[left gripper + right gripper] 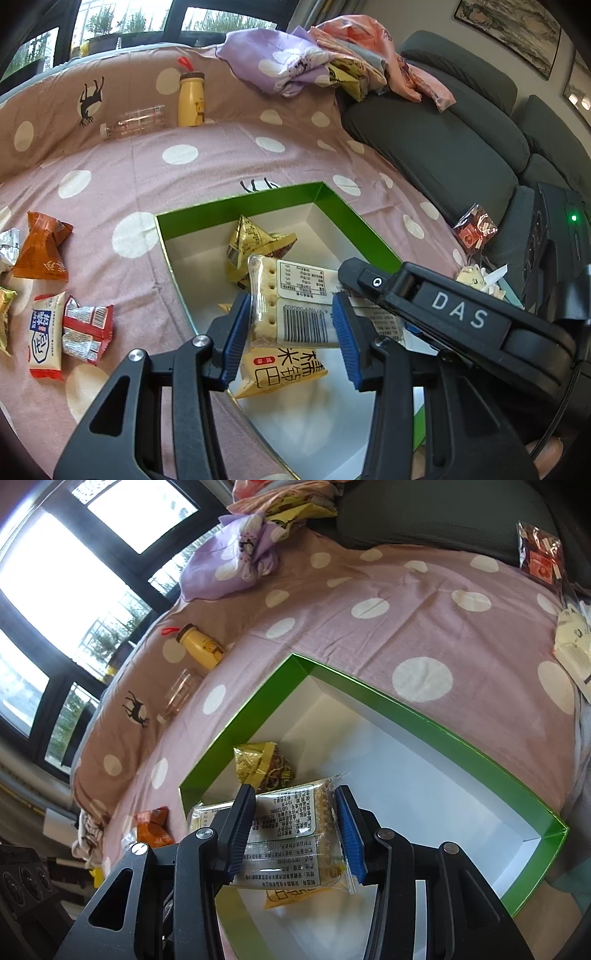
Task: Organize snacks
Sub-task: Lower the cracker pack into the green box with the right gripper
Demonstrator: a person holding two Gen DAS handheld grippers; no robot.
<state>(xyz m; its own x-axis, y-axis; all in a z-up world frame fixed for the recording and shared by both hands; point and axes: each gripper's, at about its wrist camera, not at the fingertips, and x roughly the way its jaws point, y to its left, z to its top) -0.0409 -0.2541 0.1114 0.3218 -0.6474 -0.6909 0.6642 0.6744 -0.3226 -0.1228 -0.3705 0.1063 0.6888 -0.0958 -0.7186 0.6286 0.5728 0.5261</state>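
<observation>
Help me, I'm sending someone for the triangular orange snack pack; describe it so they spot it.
Start at the green box on the polka-dot sheet. Left of it lie loose packets; the orange snack pack is the puffed, pyramid-shaped one, above the flat red-and-white packets.

My other gripper's black body [458,314], just right of the green box [354,218], bears white letters "DAS". The yellow packet [284,371] lying in that box shows large characters "糯米锅巴". The cracker packet [295,306] between my left fingers [236,332] carries a barcode and a table, digits too small to read.
</observation>
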